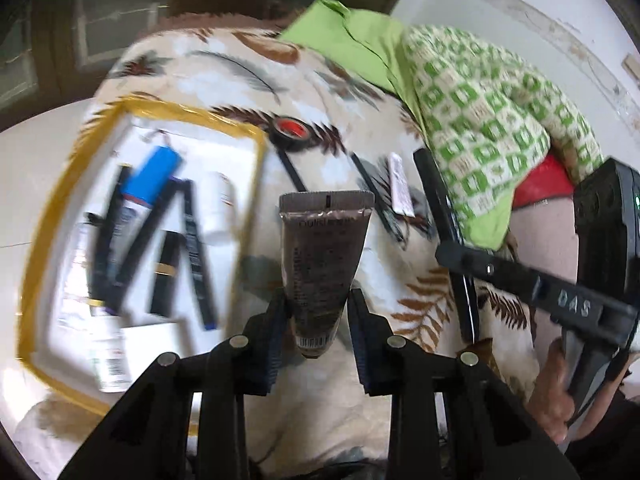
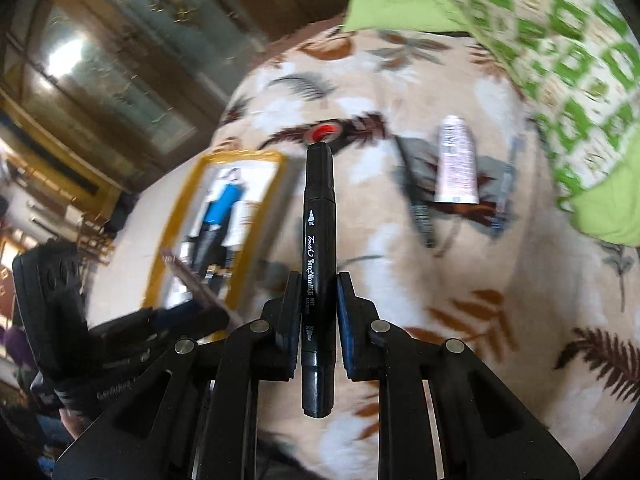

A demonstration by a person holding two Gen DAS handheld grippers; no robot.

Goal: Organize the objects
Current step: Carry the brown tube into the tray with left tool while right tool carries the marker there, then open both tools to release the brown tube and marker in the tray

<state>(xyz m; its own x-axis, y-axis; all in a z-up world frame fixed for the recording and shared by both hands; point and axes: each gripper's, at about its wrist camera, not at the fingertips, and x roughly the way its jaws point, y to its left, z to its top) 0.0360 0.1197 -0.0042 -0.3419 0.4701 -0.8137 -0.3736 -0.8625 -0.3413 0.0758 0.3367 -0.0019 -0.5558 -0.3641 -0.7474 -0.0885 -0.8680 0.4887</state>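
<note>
My left gripper [image 1: 318, 300] is shut on a brown tube [image 1: 326, 248] and holds it above the leaf-print blanket, just right of the yellow-rimmed white tray [image 1: 64, 184]. The tray holds several pens, a blue-capped tube [image 1: 154, 170], a black lipstick [image 1: 166, 276] and small white bottles. My right gripper [image 2: 318, 284] is shut on a black art marker [image 2: 319, 264] held above the blanket. The right gripper also shows in the left wrist view [image 1: 452, 256], with the marker [image 1: 444, 208] in it. The tray shows in the right wrist view [image 2: 180, 200], left of the marker.
On the blanket lie a black tape roll with a red core [image 1: 290, 130], a small white tube [image 1: 400, 184], and thin dark pens [image 1: 376, 196]. A green patterned quilt [image 1: 480, 100] is bunched at the right. The left gripper shows at the lower left in the right wrist view [image 2: 120, 332].
</note>
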